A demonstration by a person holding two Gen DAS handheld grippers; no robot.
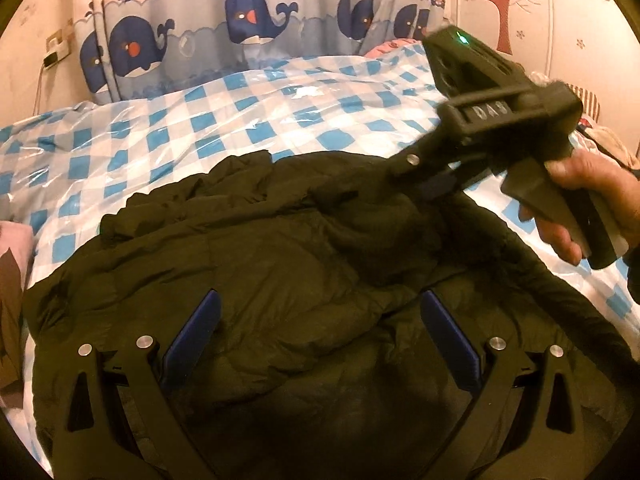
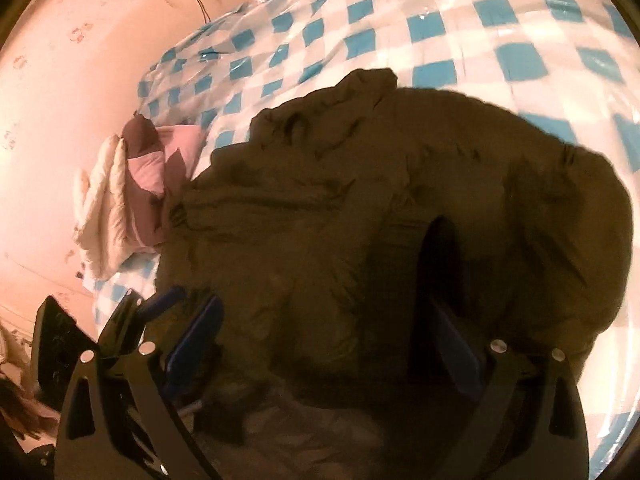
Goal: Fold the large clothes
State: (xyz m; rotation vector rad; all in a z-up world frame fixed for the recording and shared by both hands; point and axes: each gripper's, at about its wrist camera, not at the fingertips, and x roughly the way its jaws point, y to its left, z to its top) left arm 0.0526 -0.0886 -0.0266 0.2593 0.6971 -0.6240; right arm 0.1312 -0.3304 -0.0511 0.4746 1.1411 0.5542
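Dark padded jacket (image 1: 280,264) bunched mid-frame on checked bed cover (image 1: 168,120), left gripper (image 1: 316,332) spread wide, gripping nothing, hovering low centre, right gripper (image 1: 424,178) at right edge, jaw state unclear, probably pulling jacket to fold

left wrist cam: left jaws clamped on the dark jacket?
No: the left gripper hangs with jaws spread wide above the dark puffy quilted jacket, nothing pinched between them.

- Dark puffy quilted jacket (image 1: 256,264), large, crumpled and partly folded over itself
- Lies spread on the blue-and-white checked bed, filling the near part
- One rumpled end bunches toward the far side
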